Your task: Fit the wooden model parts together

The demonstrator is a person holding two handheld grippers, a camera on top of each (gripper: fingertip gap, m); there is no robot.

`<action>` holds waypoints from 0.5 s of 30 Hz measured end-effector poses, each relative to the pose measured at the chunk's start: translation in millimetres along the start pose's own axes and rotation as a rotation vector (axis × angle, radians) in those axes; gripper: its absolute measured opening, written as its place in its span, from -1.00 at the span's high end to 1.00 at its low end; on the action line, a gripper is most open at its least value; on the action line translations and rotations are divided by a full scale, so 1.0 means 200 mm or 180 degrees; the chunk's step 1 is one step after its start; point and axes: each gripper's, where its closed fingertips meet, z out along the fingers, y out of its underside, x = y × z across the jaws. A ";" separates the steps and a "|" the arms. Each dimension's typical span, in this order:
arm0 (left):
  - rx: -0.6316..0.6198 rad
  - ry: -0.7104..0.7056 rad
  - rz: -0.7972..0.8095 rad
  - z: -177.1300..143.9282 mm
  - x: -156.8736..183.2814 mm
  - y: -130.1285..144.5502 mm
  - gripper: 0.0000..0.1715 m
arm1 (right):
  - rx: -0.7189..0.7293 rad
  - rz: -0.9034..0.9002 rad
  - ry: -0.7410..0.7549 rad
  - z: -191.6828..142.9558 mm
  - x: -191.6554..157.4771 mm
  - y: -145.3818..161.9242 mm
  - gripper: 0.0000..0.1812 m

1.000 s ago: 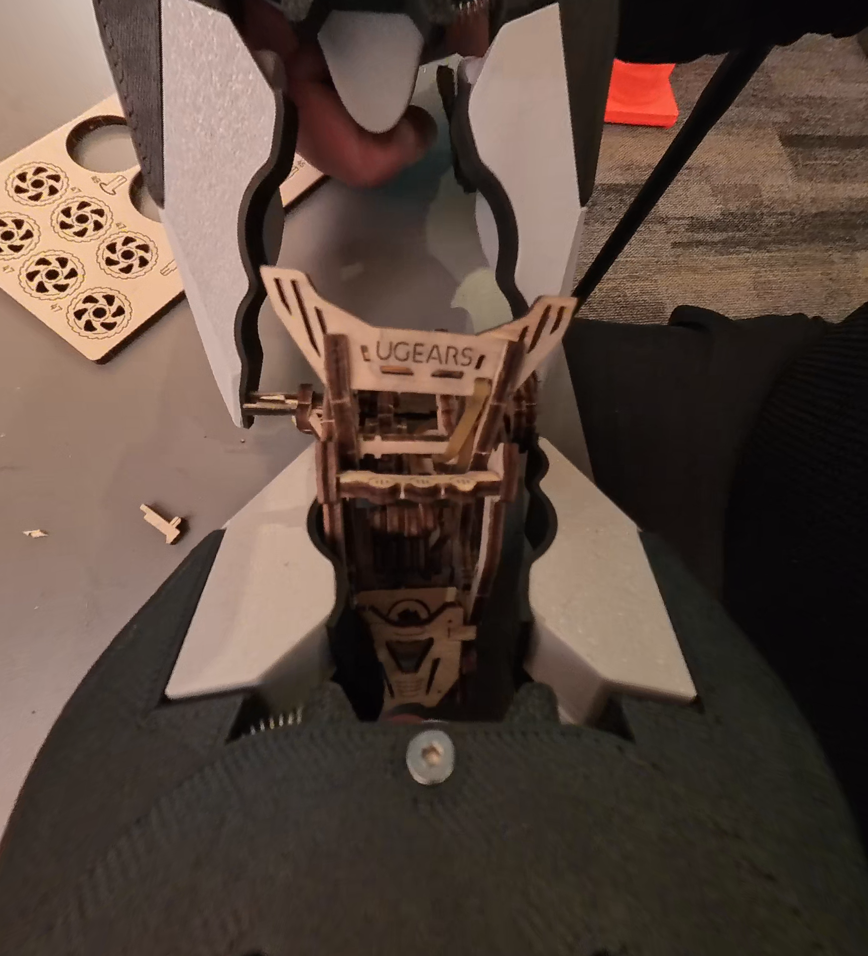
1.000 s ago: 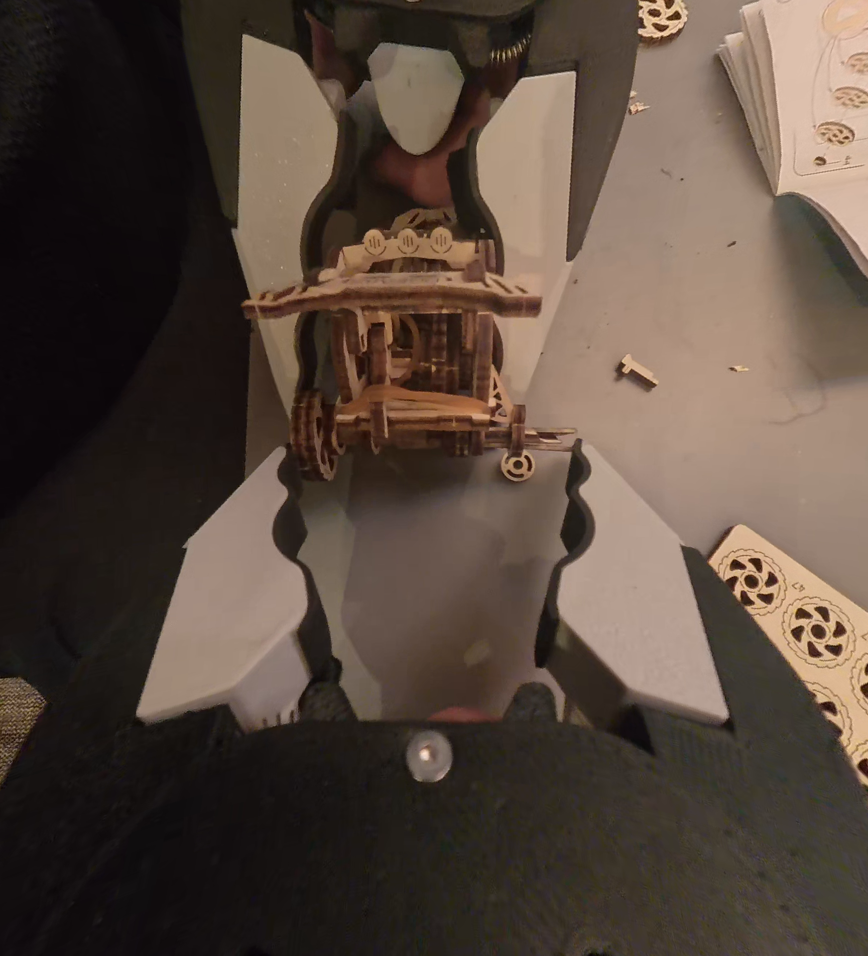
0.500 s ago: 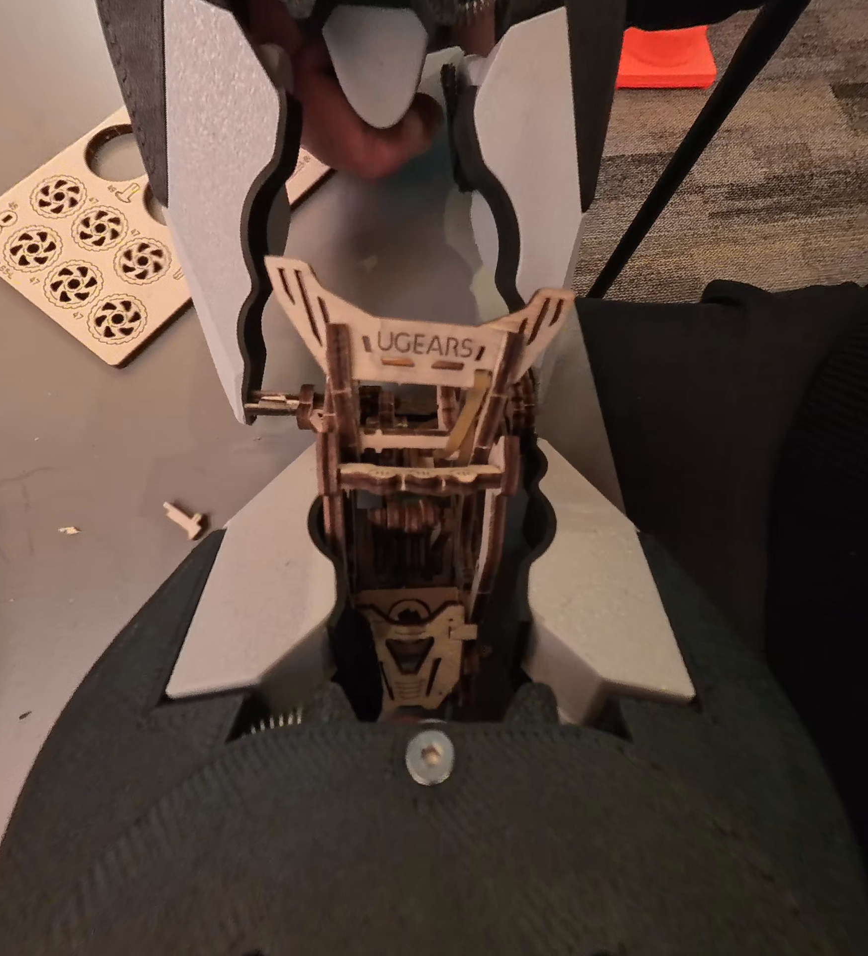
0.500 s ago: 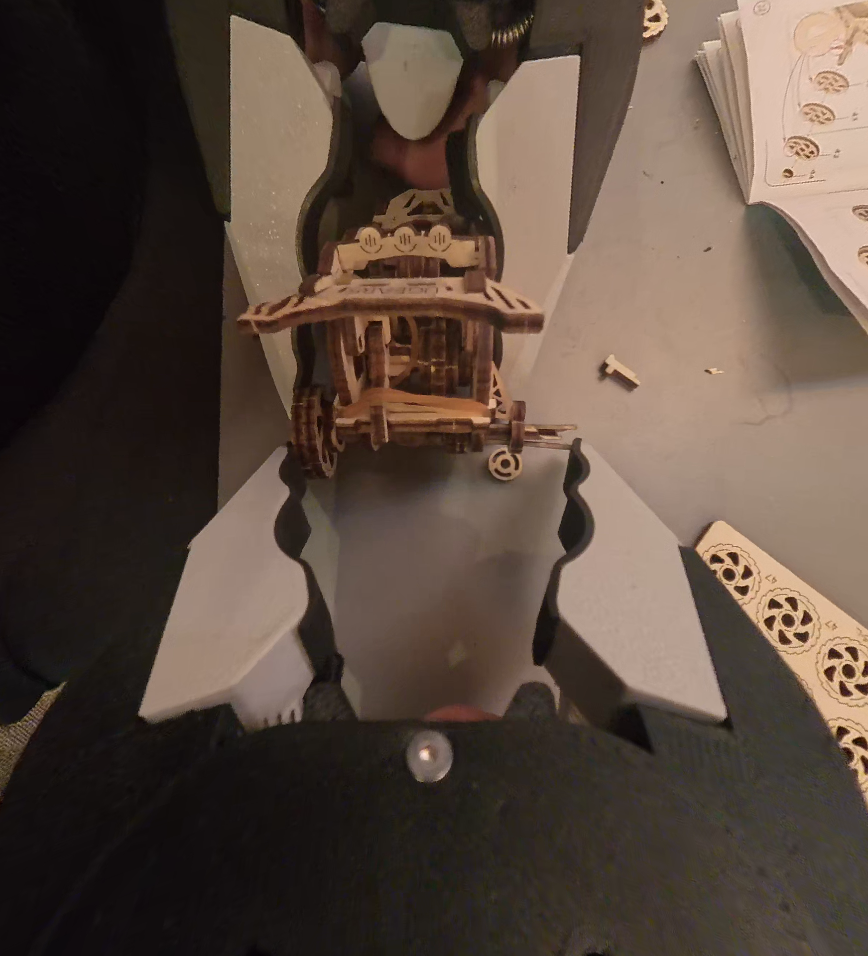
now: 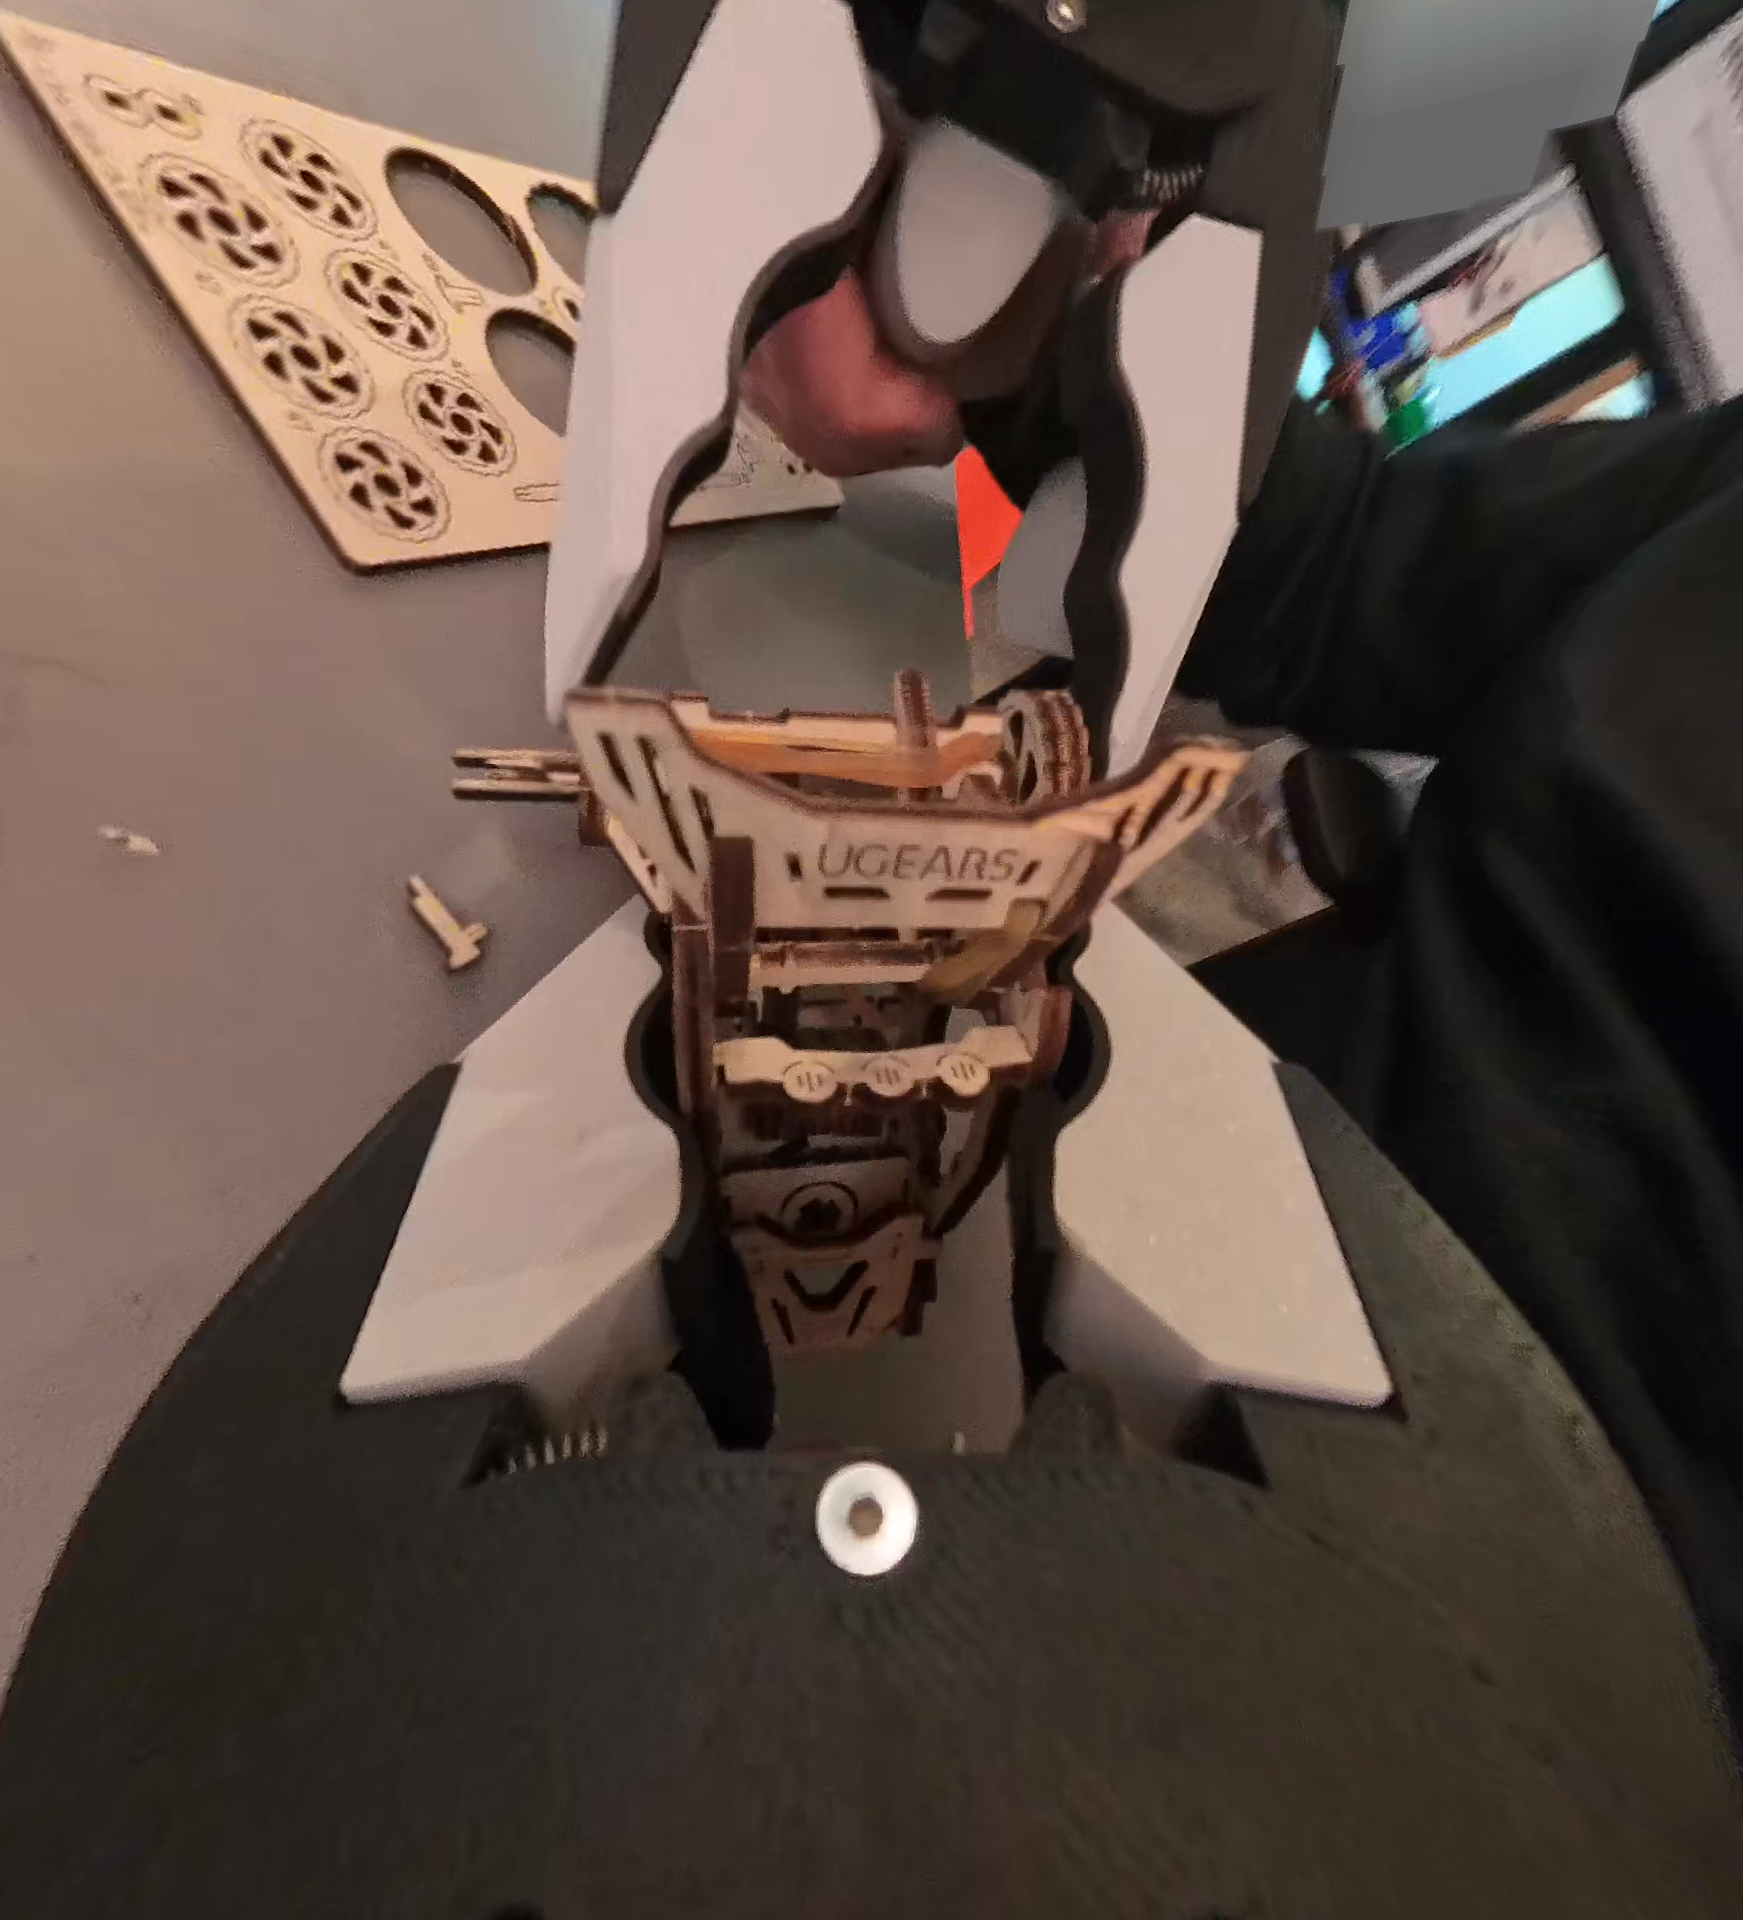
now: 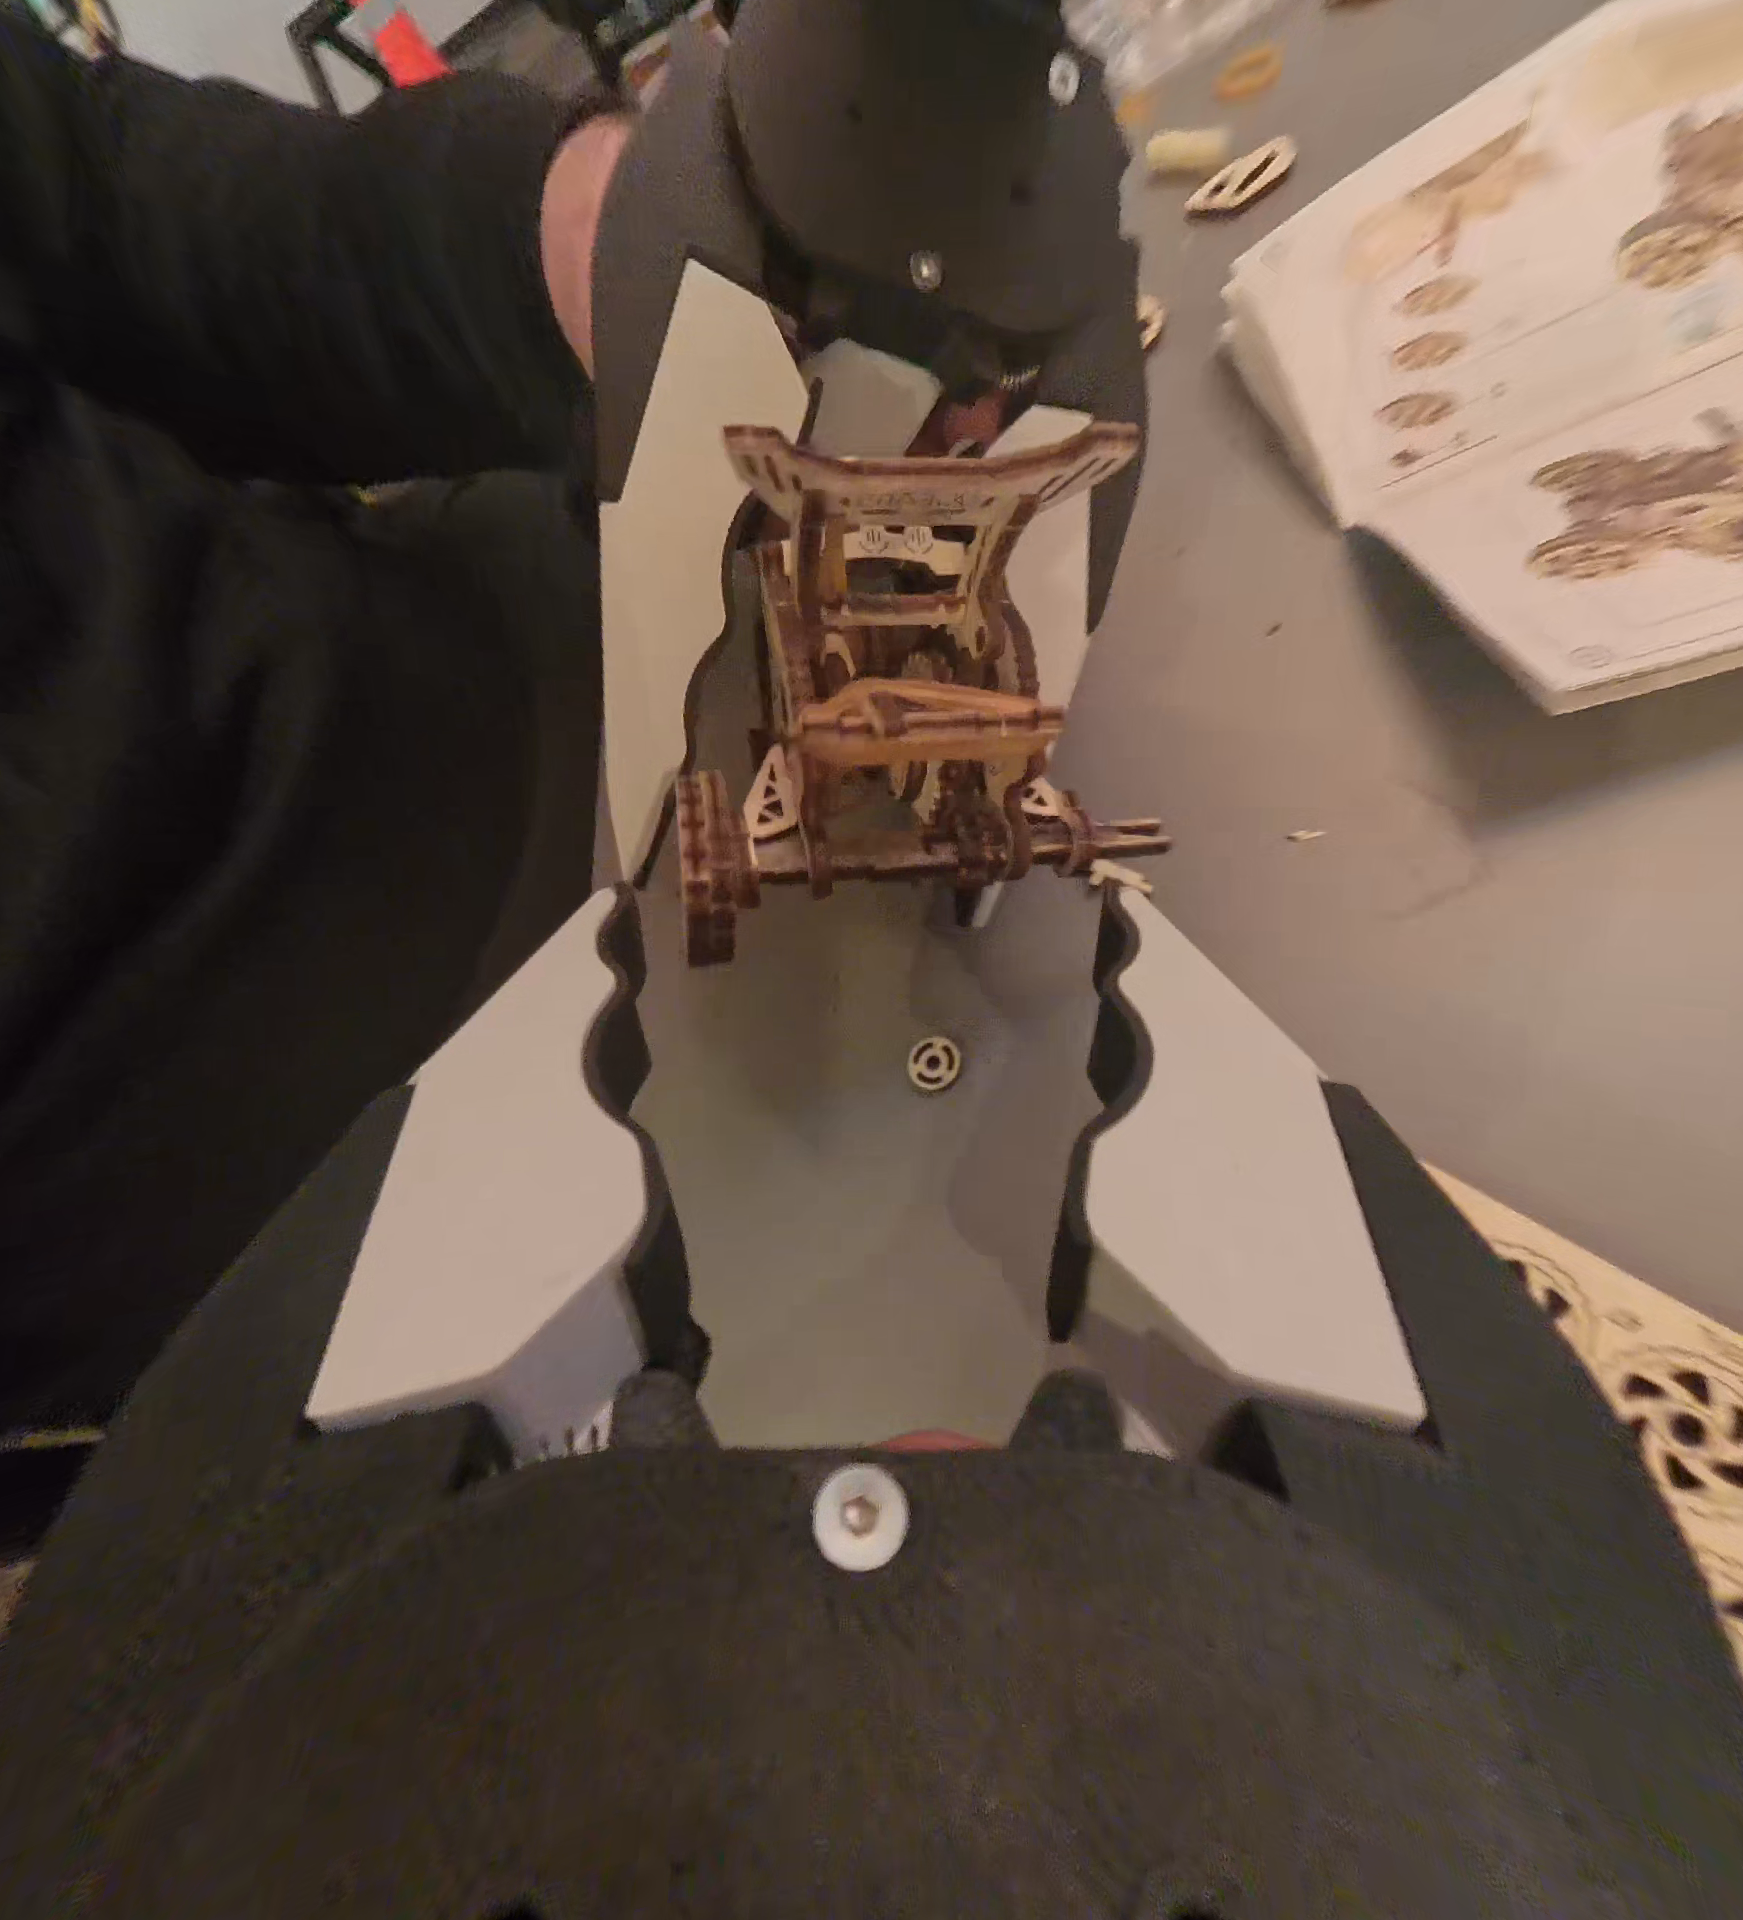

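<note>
Left wrist view, nearest: black, coarse-textured printed body of the left tool with a pale bolt head at centre; its two matte grey fingers, edged with wavy black pads, are clamped on the wooden model. The model is laser-cut plywood, pale faces with dark burnt edges, layered gears inside, a flared lettered plate at its far end and a forked axle stub jutting left; it is held lengthwise between the fingers, above the counter. Just left on the matte grey counter lies a small T-shaped wooden peg, a pale splinter beyond it. Farther off, the right tool points back toward the camera, jaws spread wide, tips just behind the model's far end; whether they touch it I cannot tell. Behind it lies a flat plywood sheet of spoked round wheel blanks, several round holes already punched out. Right wrist view: right tool jaws apart and empty, the model just beyond its tips; a small wooden ring lies on the counter between the fingers. A black knit sleeve fills the left. Far right, an open paper instruction booklet, blurred, with loose oval wooden offcuts beyond.
</note>
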 end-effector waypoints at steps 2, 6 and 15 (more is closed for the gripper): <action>0.0103 0.0221 -0.0269 -0.03 0.01 -0.01 0.23 | 0.0158 0.0043 0.0124 -0.05 0.02 -0.04 0.05; 0.0322 0.0582 -0.0817 -0.07 0.02 -0.03 0.23 | 0.0478 0.0222 0.0186 -0.11 0.03 -0.09 0.44; 0.0162 0.0503 -0.1217 -0.06 -0.06 0.00 0.10 | 0.0686 0.0509 0.0142 -0.06 0.04 -0.13 0.84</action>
